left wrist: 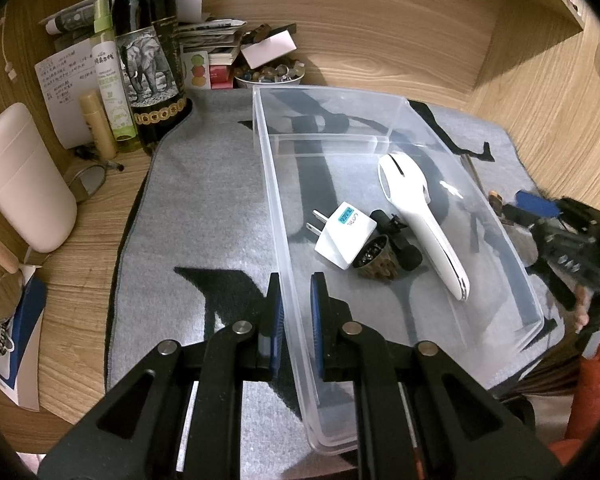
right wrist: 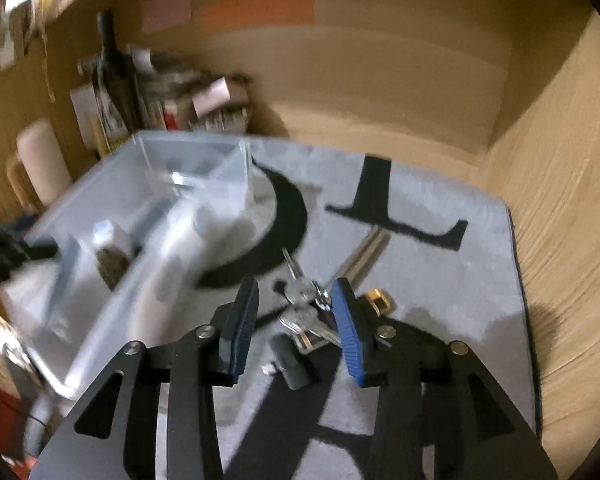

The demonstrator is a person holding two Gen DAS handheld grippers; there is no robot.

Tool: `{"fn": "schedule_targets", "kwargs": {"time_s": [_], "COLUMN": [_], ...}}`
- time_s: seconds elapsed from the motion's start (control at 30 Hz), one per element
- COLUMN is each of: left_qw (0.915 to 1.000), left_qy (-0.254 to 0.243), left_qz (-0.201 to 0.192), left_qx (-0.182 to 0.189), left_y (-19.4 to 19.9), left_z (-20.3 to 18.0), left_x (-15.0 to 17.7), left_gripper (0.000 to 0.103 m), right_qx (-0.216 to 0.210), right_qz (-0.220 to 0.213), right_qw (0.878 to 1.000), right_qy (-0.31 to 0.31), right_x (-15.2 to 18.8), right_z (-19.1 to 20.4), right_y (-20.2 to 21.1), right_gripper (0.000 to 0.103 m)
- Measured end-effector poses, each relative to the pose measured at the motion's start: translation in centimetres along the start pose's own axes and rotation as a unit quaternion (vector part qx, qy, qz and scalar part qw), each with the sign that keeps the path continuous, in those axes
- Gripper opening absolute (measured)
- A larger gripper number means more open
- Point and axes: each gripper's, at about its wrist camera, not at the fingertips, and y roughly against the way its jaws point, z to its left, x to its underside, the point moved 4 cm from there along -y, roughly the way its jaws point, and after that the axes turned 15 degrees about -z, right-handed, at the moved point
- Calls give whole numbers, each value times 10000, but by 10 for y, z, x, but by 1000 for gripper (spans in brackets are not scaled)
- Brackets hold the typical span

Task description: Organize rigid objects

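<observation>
Left gripper (left wrist: 296,312) clamps the clear plastic bin's (left wrist: 500,220) near wall; right gripper (right wrist: 296,320) stands open over a silver key bunch (right wrist: 306,312) beside that bin. Next: close on the keys.

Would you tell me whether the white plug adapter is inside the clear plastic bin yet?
Inside: the white plug adapter lies on the floor of the clear plastic bin, within its walls.
</observation>
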Motion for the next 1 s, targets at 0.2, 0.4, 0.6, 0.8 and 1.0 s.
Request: {"fn": "schedule_targets", "kwargs": {"time_s": [0.2, 0.4, 0.6, 0.8, 1.0], "left_qw": [10000, 10000, 10000, 10000, 10000], "left_qy": [7, -4, 12, 9, 22], "left_qz": [-1, -3, -6, -9, -12], "left_qx": [4, 1, 8, 14, 16], "left_y": [0, 0, -1, 0, 0], "left_z": [0, 0, -1, 0, 0], "left_x": [0, 0, -1, 0, 0], "left_gripper": [11, 11, 11, 11, 11], "right_qx": [-79, -69, -87, -164, -174], "right_qz": [535, 513, 506, 364, 301], "right_qw": [9983, 9982, 9971, 9984, 9987], "right_qy": [224, 305, 570, 406, 380], "right_x": [17, 18, 19, 15, 9], "right_z": [0, 0, 12, 15, 12], "right_y": [-33, -38, -31, -16, -9], "right_gripper": [35, 26, 25, 0, 26]}}
